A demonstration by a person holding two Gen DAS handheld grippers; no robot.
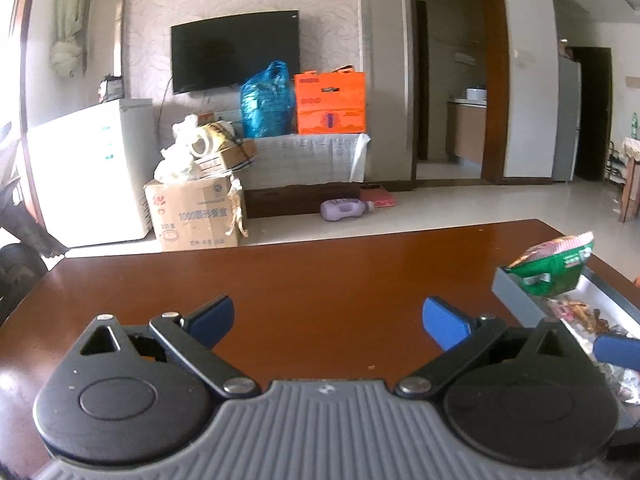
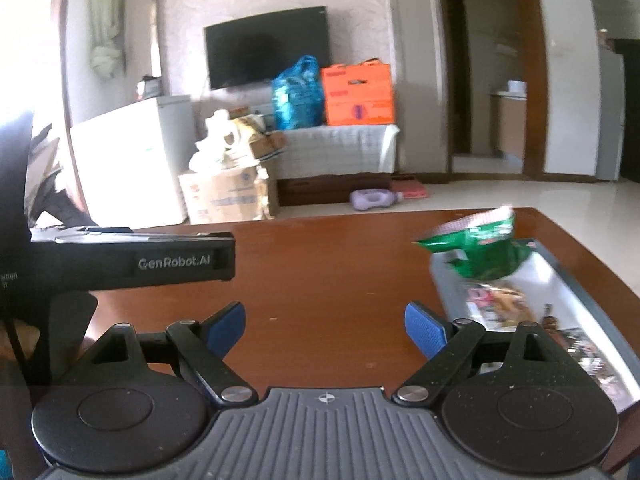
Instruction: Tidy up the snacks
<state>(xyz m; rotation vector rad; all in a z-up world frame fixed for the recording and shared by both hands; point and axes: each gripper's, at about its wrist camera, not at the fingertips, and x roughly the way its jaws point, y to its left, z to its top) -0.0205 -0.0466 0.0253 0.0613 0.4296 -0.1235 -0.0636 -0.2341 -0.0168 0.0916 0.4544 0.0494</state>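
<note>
The green snack bag (image 2: 476, 252) sits at the far end of the grey tray (image 2: 580, 276), propped up on its near-left corner with its top leaning over the rim; from these views I cannot tell whether it rests fully inside or partly on the edge. Other snack packets (image 2: 500, 304) lie flat on the tray floor closer to the camera, blurred and hard to identify. The tray stands on the right part of the brown table (image 2: 320, 280), near its right edge.

Both tools are empty. The right gripper (image 2: 325, 326) has its blue pads spread wide apart over bare wood, just left of the tray. The left gripper (image 1: 327, 320) is likewise spread wide with nothing between the pads, and is over the middle of the table, with the tray off to its right.

The main risk seems to be the green bag: perched and puffy, it could topple out over the rim onto the table if the tray is nudged or a finger brushes it. A pinch on its air-filled body may slip or crush the contents; the crimped top looks a safer hold. The two tools are close together, the left one's body (image 2: 132, 260) showing in the right view, so reaching across could make them collide. Pushing on the tray might also slide it toward the table edge.
</note>
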